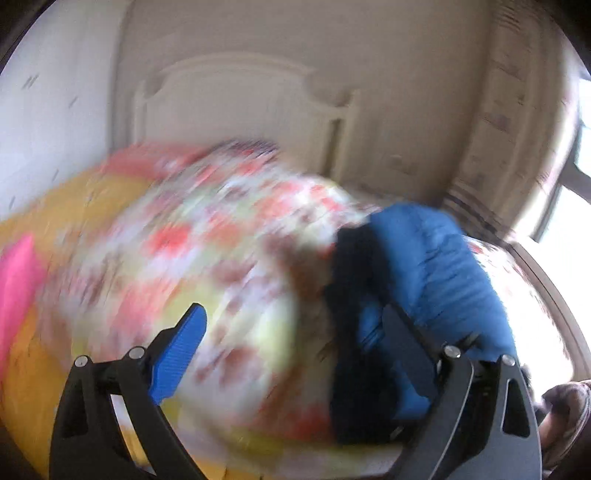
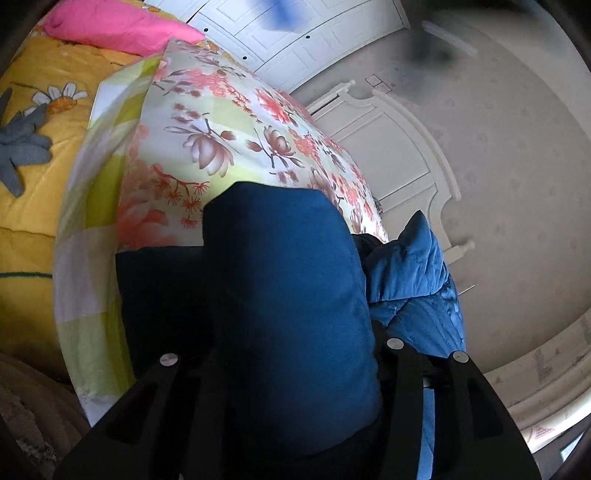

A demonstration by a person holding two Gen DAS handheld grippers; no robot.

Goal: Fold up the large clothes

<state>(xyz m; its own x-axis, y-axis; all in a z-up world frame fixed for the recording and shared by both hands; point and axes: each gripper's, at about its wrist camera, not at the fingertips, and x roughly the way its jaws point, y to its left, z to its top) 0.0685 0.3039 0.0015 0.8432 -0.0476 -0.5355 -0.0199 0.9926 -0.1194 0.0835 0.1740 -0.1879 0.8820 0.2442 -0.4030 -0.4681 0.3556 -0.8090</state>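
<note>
A blue quilted jacket with a dark lining (image 1: 436, 266) lies on the floral bed cover (image 1: 207, 251). In the left wrist view, which is motion-blurred, my left gripper (image 1: 291, 332) is open: its left blue pad (image 1: 181, 350) is free over the floral cover, and its right finger rests against the jacket's edge. In the right wrist view the jacket (image 2: 291, 314) fills the space between the black fingers of my right gripper (image 2: 284, 354). The fingertips are hidden under the cloth, and the jaws seem closed on it.
A yellow daisy-print quilt (image 2: 33, 155) and a pink pillow (image 2: 118, 26) lie to the left on the bed. A white headboard (image 1: 240, 110) and cream wall stand behind. A white footboard or door panel (image 2: 399, 147) is to the right.
</note>
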